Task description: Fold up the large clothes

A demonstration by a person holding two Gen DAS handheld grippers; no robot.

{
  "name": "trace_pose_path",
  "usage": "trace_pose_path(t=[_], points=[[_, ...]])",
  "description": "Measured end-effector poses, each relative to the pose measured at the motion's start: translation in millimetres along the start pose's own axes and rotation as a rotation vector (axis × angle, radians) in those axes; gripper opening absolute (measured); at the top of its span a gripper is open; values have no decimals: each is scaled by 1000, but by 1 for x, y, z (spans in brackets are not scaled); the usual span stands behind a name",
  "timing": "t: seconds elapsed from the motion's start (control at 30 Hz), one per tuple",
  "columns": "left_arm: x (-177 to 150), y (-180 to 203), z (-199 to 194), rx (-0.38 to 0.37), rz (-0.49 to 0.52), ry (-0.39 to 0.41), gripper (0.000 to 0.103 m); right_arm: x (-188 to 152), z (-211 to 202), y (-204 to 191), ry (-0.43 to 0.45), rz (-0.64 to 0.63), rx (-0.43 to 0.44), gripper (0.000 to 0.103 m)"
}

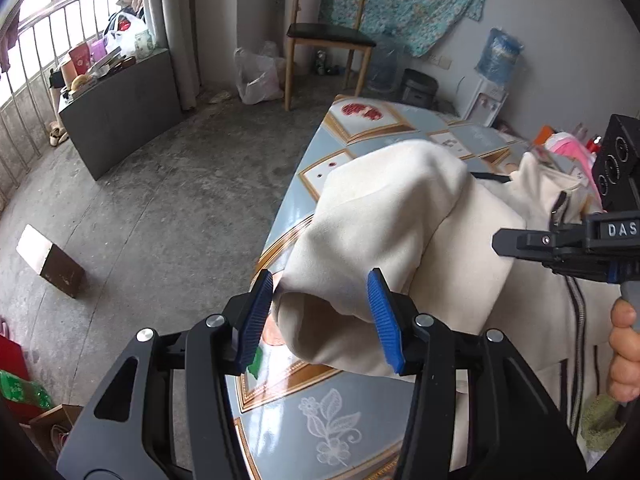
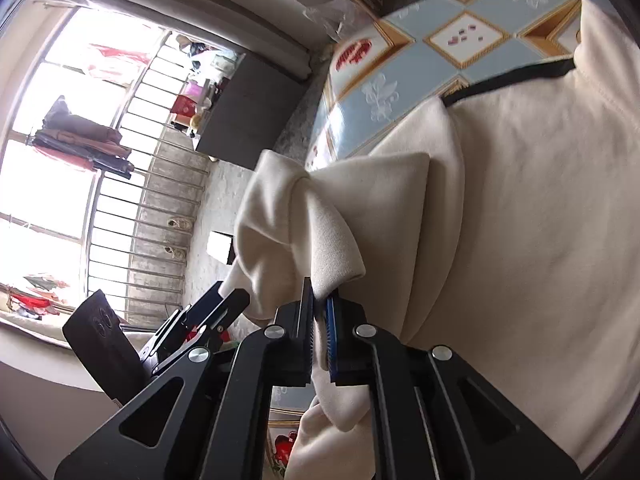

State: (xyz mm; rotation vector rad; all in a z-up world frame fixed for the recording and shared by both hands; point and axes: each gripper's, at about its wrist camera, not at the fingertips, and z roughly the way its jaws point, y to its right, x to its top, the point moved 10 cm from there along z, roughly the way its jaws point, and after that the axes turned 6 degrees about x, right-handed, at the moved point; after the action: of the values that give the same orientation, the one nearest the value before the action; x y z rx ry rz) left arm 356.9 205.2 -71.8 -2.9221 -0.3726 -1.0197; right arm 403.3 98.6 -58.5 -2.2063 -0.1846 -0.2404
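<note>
A large cream zip-up garment (image 1: 460, 248) lies on the patterned table (image 1: 360, 132). One cream sleeve (image 1: 384, 216) is doubled over, and its open cuff (image 1: 320, 320) hangs between the blue pads of my left gripper (image 1: 322, 312), which is open around it without pinching. My right gripper (image 2: 318, 320) is shut on a fold of the cream sleeve (image 2: 320, 216) and holds it bunched above the garment body (image 2: 520, 200). The right gripper also shows at the right edge of the left wrist view (image 1: 560, 244), and the left gripper shows in the right wrist view (image 2: 208, 320).
The table edge (image 1: 280, 232) drops to a concrete floor (image 1: 160, 200) on the left. A cardboard box (image 1: 52, 260), a dark cabinet (image 1: 120, 112) and a wooden chair (image 1: 324, 36) stand beyond. Pink items (image 1: 568, 152) lie at the table's far right.
</note>
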Motion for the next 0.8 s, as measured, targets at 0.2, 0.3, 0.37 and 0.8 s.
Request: trace_pose_path(t=[0.2,0.3,0.37,0.8], points=[[2,52,-73,-201,80,82,56,9,-143,-25,170,-47,52,5],[-18,80,-75,-230,161,33,59,9,-228,-3,277,-35,-1,5],[-39,97,-64,-217,214,-16,59,8,-271,29,338,8,-57,5],[-117,100,-7,63,378,-127,53,-56,-267,227,266,264,-308,37]])
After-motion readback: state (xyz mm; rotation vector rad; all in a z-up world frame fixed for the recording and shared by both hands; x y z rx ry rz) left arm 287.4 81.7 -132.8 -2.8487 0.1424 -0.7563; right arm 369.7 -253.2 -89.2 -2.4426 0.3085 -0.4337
